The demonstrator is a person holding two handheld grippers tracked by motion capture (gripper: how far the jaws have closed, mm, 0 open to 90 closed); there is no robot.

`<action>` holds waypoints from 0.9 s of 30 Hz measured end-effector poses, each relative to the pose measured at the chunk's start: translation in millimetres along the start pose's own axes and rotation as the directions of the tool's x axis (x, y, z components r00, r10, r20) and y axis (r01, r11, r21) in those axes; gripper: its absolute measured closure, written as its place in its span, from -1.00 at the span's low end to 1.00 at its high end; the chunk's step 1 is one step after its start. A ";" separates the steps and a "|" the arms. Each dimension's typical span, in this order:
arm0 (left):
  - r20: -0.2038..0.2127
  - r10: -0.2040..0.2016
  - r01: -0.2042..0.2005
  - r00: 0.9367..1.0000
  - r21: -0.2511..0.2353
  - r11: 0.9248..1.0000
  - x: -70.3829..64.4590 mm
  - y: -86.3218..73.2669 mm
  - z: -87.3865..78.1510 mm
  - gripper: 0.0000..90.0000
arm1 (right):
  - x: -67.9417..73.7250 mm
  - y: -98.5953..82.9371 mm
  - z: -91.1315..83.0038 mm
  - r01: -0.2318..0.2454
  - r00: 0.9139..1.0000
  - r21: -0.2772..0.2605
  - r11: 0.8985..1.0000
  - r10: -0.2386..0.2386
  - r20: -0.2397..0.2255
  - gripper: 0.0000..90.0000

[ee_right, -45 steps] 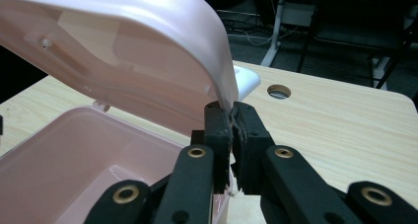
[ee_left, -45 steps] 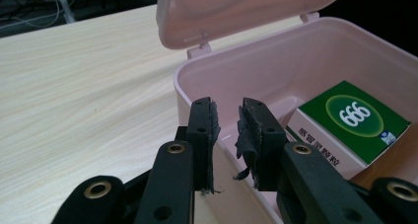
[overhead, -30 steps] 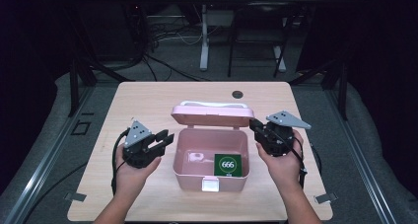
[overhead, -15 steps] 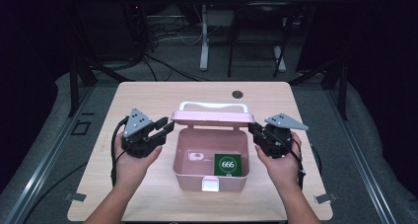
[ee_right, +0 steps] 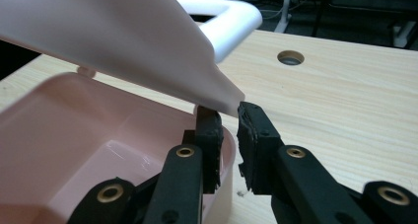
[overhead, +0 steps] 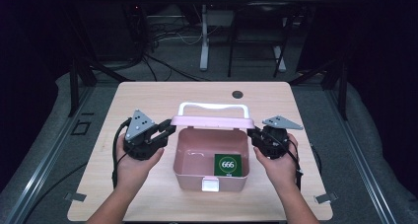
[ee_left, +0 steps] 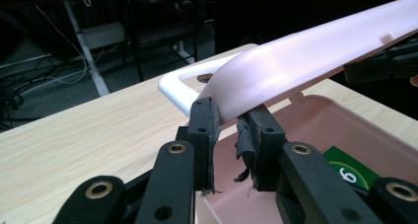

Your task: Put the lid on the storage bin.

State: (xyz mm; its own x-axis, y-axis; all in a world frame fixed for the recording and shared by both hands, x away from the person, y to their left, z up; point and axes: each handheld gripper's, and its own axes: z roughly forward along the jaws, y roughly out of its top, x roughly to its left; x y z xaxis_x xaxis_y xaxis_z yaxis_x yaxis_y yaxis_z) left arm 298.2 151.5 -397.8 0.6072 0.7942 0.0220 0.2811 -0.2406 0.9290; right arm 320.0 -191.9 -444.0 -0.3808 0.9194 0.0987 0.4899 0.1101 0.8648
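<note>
A pink box (overhead: pixel 190 177) stands open in the middle of the table, its lid (overhead: pixel 212 121) hinged at the back and tilted part way over it, with a white handle (overhead: pixel 213 106) behind. A green card marked 666 (overhead: pixel 227 165) lies inside at the right. My left gripper (overhead: pixel 167 130) is shut on the lid's left corner; in the left gripper view the lid (ee_left: pixel 305 61) runs down between my jaws (ee_left: pixel 229 118). My right gripper (overhead: pixel 254 134) pinches the lid's right corner, whose tip (ee_right: pixel 231 98) sits between my jaws (ee_right: pixel 227 118).
A round cable hole (overhead: pixel 238 93) lies in the wooden tabletop (overhead: pixel 148 95) behind the box. A white latch (overhead: pixel 211 184) is on the box's front wall. Dark floor, cables and a stand's legs lie beyond the far edge.
The left gripper rose and moved in to the lid's left corner. The lid has tipped forward and lower over the box. The right gripper shifted slightly with it.
</note>
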 end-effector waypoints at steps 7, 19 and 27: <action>0.000 -0.002 0.002 1.000 -0.006 1.000 -1.3 -0.5 -2.5 0.70 | -4.6 -4.5 6.5 -0.009 1.000 -0.004 1.000 0.010 0.012 0.71; 0.006 0.002 -0.002 1.000 -0.003 1.000 -3.3 -4.5 -6.3 0.72 | -11.6 -8.4 11.3 -0.013 1.000 0.046 0.999 0.012 0.025 0.63; 0.012 0.001 -0.001 1.000 0.000 1.000 -4.5 -8.2 -8.3 0.72 | -17.4 -10.3 13.8 -0.033 0.999 0.028 0.999 0.032 0.038 0.63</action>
State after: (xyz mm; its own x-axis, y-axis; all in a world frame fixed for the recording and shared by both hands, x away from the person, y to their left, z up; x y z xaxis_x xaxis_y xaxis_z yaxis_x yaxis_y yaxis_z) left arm 287.0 154.6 -402.5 0.6160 0.7875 0.0184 0.2807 -0.2413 0.9290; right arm 332.4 -203.8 -461.4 -0.3349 0.9361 0.1075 0.5239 0.0902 0.8470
